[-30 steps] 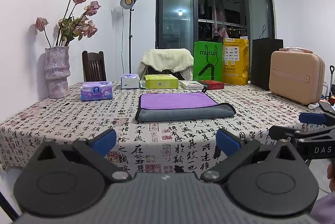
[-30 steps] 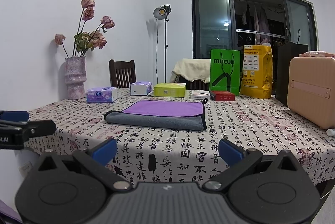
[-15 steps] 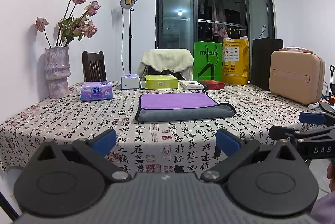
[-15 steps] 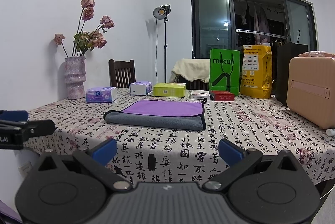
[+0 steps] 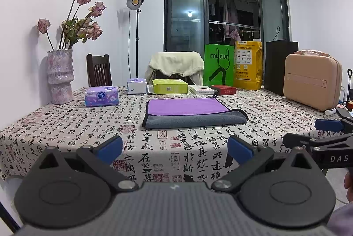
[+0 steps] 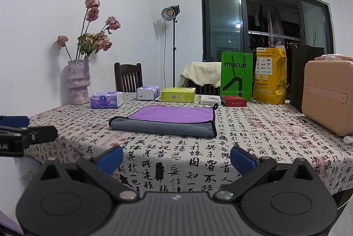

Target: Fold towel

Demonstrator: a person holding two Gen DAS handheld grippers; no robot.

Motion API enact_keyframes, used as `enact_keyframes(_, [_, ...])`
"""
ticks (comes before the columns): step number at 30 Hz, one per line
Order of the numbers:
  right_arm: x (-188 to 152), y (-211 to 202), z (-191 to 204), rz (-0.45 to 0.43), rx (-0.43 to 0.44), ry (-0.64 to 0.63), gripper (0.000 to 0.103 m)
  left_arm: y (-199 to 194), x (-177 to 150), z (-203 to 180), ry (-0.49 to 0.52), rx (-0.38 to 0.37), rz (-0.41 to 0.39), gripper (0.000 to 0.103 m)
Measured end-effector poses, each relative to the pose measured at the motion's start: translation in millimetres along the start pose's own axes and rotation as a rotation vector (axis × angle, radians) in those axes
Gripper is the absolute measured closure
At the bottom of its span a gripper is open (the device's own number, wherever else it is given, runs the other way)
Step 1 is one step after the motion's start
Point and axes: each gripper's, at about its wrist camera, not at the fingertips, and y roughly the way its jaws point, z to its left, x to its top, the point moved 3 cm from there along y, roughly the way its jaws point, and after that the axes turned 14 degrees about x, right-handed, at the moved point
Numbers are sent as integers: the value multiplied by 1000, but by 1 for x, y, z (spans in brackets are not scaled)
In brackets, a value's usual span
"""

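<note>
A purple and grey towel [image 5: 192, 112] lies folded flat in the middle of the table, grey layer toward me; it also shows in the right wrist view [image 6: 167, 121]. My left gripper [image 5: 175, 148] is open and empty, held off the table's near edge, well short of the towel. My right gripper [image 6: 176, 157] is open and empty, also off the near edge. The right gripper's side shows at the right of the left wrist view [image 5: 326, 141]; the left gripper's side shows at the left of the right wrist view [image 6: 24, 136].
The table has a calligraphy-print cloth [image 5: 66, 125]. A vase of dried roses [image 5: 60, 77], tissue packs [image 5: 101, 99], a green box [image 5: 169, 86], small boxes, shopping bags [image 5: 218, 65] and a beige case [image 5: 313, 83] stand along the left, back and right.
</note>
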Motion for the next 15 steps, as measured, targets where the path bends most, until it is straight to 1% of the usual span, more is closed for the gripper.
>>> enact_keyframes(1, [0,0,0,2,0,0,0,-5,3,0,0,1,0,0])
enact_keyframes(15, [1,1,1,5,0,-4,0,-3,3,0,0,1,0,0])
